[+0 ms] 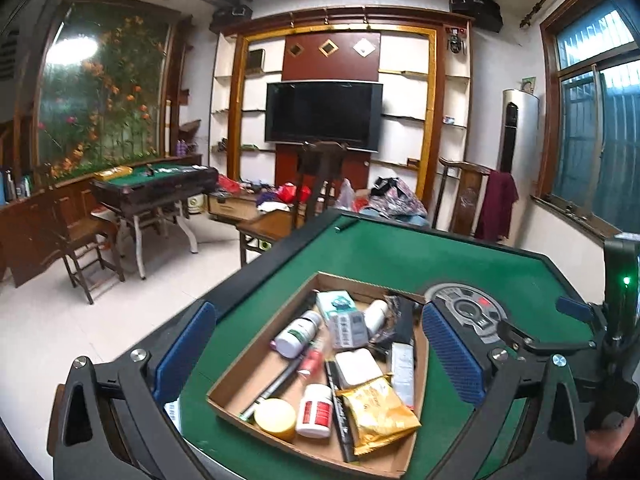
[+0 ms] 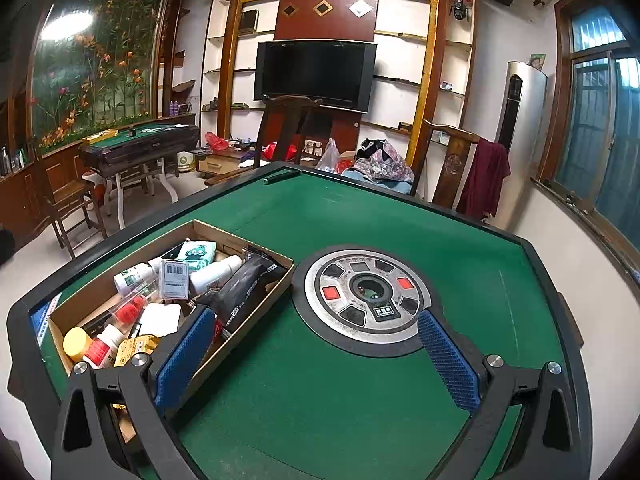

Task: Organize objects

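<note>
- I hold the left gripper (image 1: 320,360) spread wide, grasping nothing, above the cardboard box (image 1: 240,364) where bottles and packets lie jumbled, near-left on the green table (image 2: 360,208).
- My right gripper (image 2: 316,356) hangs released too, over bare felt, ready to receive items.

Green felt table (image 2: 360,420), brown cardboard box (image 1: 256,364), gold packet (image 1: 376,412), blue textured fingers (image 2: 448,356).

Matt green felt table (image 2: 320,380); brown cardboard box (image 1: 256,360); glossy, probably foil, pouch (image 1: 376,412).
</note>
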The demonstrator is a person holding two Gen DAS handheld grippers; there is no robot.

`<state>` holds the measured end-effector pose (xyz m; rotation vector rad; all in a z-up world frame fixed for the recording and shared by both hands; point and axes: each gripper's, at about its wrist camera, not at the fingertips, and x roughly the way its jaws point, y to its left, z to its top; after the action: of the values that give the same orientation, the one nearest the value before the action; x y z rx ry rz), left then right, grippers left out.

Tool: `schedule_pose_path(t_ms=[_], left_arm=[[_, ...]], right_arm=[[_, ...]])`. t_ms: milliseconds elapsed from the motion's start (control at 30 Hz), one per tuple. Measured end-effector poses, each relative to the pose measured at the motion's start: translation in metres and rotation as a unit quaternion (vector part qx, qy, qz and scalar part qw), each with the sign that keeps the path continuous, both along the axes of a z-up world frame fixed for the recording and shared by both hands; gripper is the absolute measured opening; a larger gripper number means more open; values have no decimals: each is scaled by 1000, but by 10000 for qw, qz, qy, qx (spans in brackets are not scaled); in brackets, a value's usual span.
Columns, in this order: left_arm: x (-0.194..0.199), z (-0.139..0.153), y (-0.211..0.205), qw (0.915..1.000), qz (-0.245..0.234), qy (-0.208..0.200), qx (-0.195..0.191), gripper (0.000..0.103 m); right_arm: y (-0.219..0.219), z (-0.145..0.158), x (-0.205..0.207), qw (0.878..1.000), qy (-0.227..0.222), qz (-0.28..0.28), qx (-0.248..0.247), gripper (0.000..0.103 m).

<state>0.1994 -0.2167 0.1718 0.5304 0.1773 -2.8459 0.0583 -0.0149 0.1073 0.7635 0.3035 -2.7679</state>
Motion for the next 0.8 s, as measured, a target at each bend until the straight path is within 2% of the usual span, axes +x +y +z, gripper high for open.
schedule_pose_path(t_ms=[133, 300, 400, 533, 567, 633, 733, 800], left_arm=[[2, 3, -4, 10000, 91, 12, -35, 103], [5, 4, -5, 9999, -64, -23, 78, 103], [4, 1, -10, 9991, -159, -137, 362, 103], [4, -9, -19, 9940, -432, -237, 972, 103], [2, -14, -20, 9927, -400, -383, 1069, 103], [-2, -22, -15, 9931, -374, -611, 926, 103], [-6, -31, -3, 9957, -51, -813, 437, 103], [-8, -35, 11, 9948, 347, -938, -182, 103]], right_arm=[[2, -1, 1, 10000, -19, -16, -35, 103], [3, -2, 2, 10000, -25, -29, -29, 103], [4, -3, 3, 10000, -17, -38, -49, 103], [4, -3, 4, 10000, -19, -26, -85, 103], [3, -4, 4, 10000, -25, -15, -80, 103], [1, -5, 4, 10000, -34, -1, -62, 103], [-2, -6, 5, 10000, -57, 25, -21, 103], [-4, -7, 6, 10000, -53, 23, 6, 103]])
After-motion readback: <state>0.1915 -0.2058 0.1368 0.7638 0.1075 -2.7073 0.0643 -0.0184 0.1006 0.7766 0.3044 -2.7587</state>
